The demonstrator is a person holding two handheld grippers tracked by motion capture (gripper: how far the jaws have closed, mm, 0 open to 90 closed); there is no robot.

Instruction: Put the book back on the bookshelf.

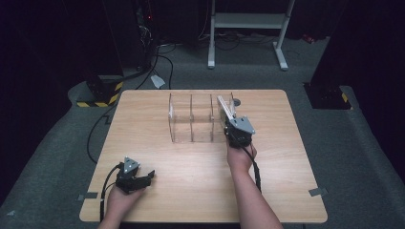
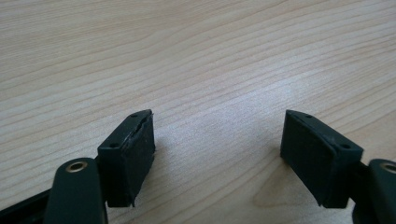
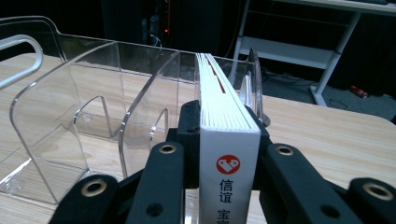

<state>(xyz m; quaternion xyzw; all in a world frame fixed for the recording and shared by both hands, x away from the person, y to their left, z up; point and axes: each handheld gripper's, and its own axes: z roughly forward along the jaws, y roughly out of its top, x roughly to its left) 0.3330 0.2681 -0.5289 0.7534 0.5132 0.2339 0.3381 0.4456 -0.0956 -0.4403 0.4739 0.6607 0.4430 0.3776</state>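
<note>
Nearest the person's edge of the table (image 1: 157, 200), the left gripper (image 1: 135, 180) rests low over bare wood with its jaws spread wide and nothing between them; the left gripper view shows both black pads (image 2: 133, 156) apart above plain woodgrain. Farther in, the right hand (image 1: 241, 157) carries the right gripper (image 1: 237, 133), whose jaws are clenched on a white book (image 3: 228, 135) held spine toward the camera, pages on edge. The book's long axis runs straight away from the jaws, toward the clear acrylic divider rack (image 1: 193, 119) that stands across the middle of the table. What the coming move turns on, as I judge it, is the line between that axis and the rack's rightmost slot: the book (image 1: 226, 109) already points along the dividers and seems to lie partly within or over that end compartment, so it wants to go forward and down without twisting. The right hand is at the rack; the left is well apart from it. From above, the high view gives the rack's row of compartments and the book's slant at its right end, but not the grip. Riding on the gripper, the right gripper view shows the pads pressing both covers, a curved divider wall (image 3: 140, 107) just left of the book, and the red emblem on the spine, though whether the book's lower edge touches the rack's floor cannot be told.
</note>
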